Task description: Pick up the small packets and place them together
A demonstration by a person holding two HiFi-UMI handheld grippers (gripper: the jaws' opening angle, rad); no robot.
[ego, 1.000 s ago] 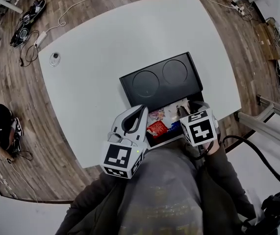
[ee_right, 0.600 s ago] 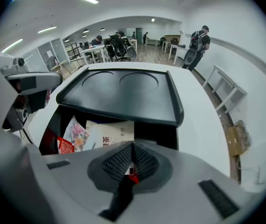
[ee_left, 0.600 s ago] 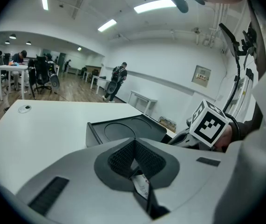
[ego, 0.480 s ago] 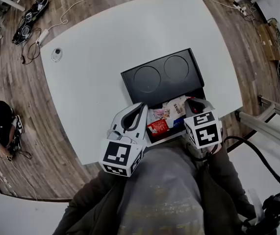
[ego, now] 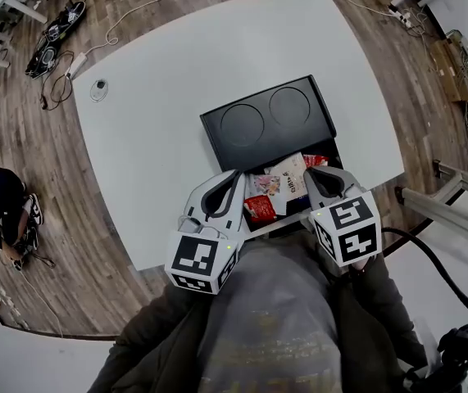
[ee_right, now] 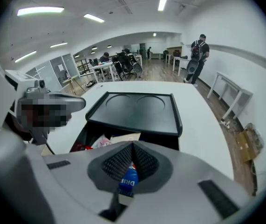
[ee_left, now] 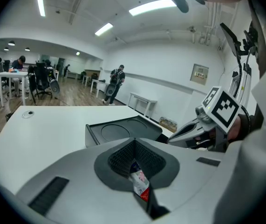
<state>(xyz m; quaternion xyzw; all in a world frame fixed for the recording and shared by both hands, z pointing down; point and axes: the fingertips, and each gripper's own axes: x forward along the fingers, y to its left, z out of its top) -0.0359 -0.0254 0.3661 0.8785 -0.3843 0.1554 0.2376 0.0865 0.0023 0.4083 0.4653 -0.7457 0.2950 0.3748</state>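
Two grippers hang over the near end of the black case (ego: 217,142) in the head view. The left gripper (ego: 232,188) and right gripper (ego: 315,178) flank its open compartment, where loose packets (ego: 287,178) lie heaped. The case sits on the white table (ego: 152,137).

In the left gripper view the jaws are pinched on a red-and-white packet (ee_left: 139,183), gripped by one edge, probably so the rest hangs free.

In the right gripper view the jaws are closed tight on a blue packet (ee_right: 128,183), held above the compartment. That height likely lets it clear the case wall before both packets are set down together.
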